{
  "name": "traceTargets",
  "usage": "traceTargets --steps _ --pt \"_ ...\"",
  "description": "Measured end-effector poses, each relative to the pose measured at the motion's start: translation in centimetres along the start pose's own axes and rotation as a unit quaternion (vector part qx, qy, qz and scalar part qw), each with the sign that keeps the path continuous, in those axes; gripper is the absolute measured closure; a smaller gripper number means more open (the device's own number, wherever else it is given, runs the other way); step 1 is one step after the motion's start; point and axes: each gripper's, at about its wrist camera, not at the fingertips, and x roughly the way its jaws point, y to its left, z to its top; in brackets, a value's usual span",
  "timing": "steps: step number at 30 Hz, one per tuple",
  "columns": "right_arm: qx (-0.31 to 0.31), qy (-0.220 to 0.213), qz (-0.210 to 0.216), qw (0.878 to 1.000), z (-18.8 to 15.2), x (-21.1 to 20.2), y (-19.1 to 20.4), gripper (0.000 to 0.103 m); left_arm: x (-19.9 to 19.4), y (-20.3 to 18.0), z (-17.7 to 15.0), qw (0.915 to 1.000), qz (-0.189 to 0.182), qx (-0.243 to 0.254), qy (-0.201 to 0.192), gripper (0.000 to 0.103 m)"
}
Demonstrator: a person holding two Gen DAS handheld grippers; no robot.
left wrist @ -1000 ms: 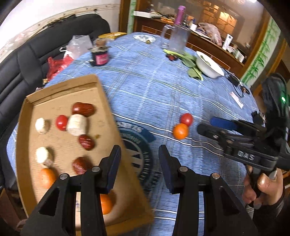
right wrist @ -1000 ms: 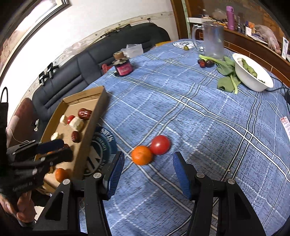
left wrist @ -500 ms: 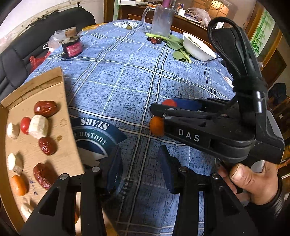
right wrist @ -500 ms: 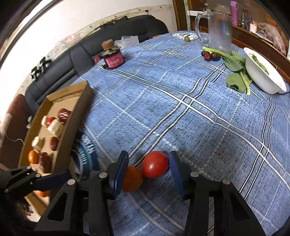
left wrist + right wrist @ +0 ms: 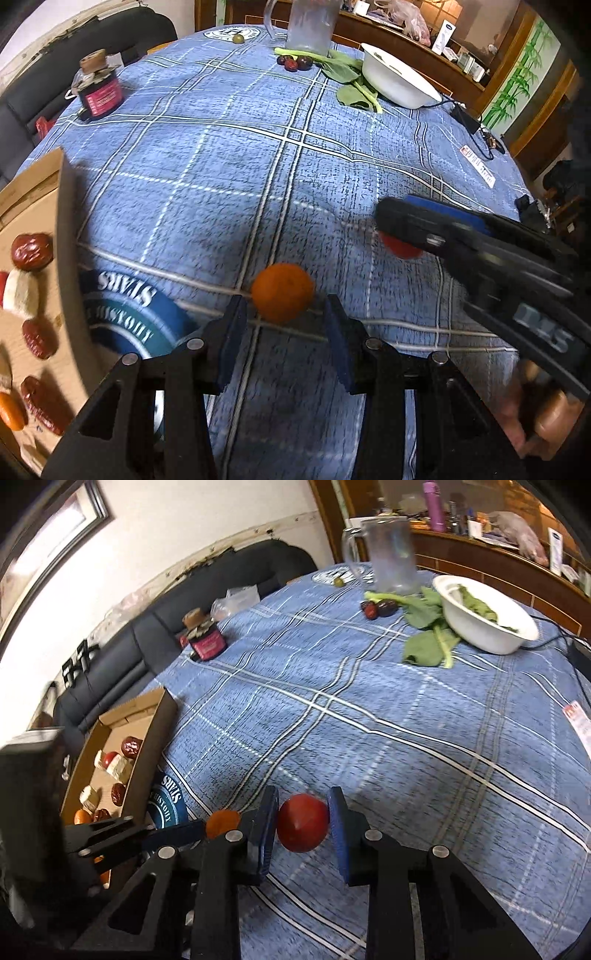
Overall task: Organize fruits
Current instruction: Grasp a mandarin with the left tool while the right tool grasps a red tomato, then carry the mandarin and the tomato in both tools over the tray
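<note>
Right gripper (image 5: 302,821) jaws closing round tomato (image 5: 303,827) — orange (image 5: 282,291) between left gripper (image 5: 282,317) jaws

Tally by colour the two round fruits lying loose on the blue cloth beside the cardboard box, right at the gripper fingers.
orange fruit: 1
red fruit: 1
Total: 2
</note>
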Motion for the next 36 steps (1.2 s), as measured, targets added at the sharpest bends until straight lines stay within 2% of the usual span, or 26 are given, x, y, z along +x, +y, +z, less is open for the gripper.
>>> traceTargets --steps 3,5,8,16,36 --pt "0.008 -0.004 -0.003 1.000 -0.4 -0.8 -0.7 0.075 0.3 -0.8 0.3 0.9997 0.016 0.012 -0.013 0.063" --pt "0.012 -0.005 -0.006 1.000 -0.7 -1.2 -1.1 0.075 0.3 -0.9 0.3 0.9995 0.023 0.017 -0.017 0.074" --pt "0.017 -0.010 -0.008 1.000 -1.2 -1.9 -1.4 0.075 0.1 -1.1 0.1 0.9995 0.015 0.019 -0.019 0.075" --pt "0.014 -0.028 -0.007 0.999 -1.7 -4.4 -1.0 0.075 -3.4 -1.6 -1.0 0.9963 0.045 0.037 -0.063 0.075" --pt "-0.033 -0.049 0.004 0.998 -2.3 -7.7 4.5 0.075 -9.9 1.0 -4.5 0.9897 0.070 0.026 -0.122 0.075"
